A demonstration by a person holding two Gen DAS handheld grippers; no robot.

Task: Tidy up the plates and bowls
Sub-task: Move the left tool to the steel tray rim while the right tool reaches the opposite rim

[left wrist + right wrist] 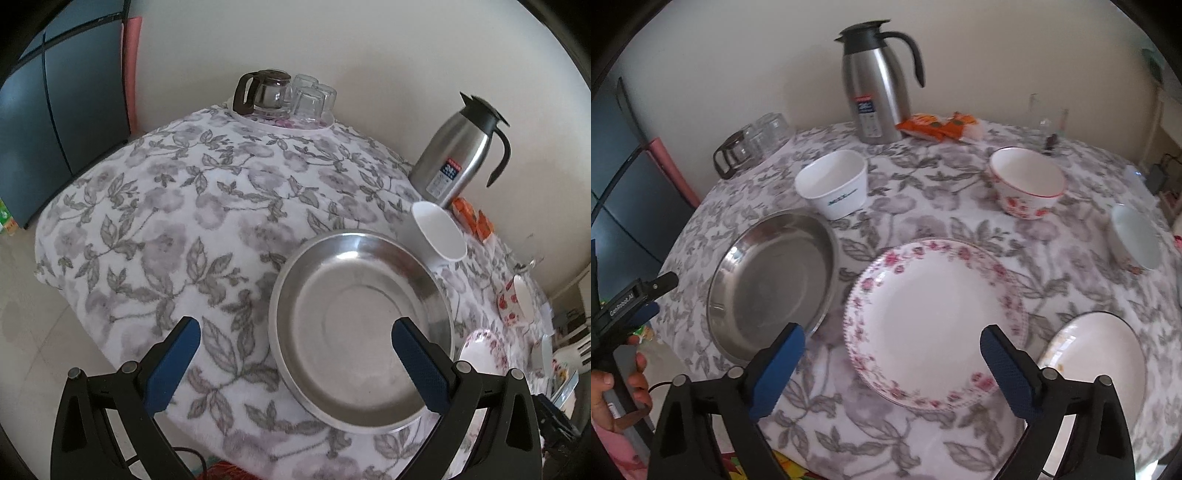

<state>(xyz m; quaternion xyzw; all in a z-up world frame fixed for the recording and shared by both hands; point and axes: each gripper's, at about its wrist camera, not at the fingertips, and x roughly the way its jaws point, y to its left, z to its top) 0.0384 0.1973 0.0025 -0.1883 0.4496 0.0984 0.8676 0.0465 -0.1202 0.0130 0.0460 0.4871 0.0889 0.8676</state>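
while both pairs of tongs hung spread wide and holding nothing, the step in hand looked like the first pick, and doing it well was mostly a matter of choosing the right rim. nearest the right tongs (pixel 892 354) lay the rose-rimmed plate (pixel 934 321), flat on the flowered desk (pixel 923 206), its near edge sitting between the two blue pads; nothing was pinched yet. a good grip would likely take that near edge, one finger slipped under the lip and one above, because a flat plate on soft cloth gives little to bite on. just to its right, apart from it, sat a plain white plate (pixel 1097 365) with a dark line round its edge, a probable base or partner for stacking.

the left tongs (pixel 295 356) hovered over the steel dish (pixel 360 328), its near left rim between the open fingers (pixel 173 365), with no contact i could make out. the metal is slick and sloped, so a square, firm pinch on the rim would seem wiser than a glancing one.

farther back stood the square white bowl (pixel 833 182), just behind the steel dish, then the red-flowered bowl (pixel 1027 182) and a small pale bowl (pixel 1136 236) toward the right edge. these would probably nest afterwards. beyond them the steel flask (pixel 875 88) and the upturned glasses (pixel 310 99) stood close enough to deserve a careful, low carry.
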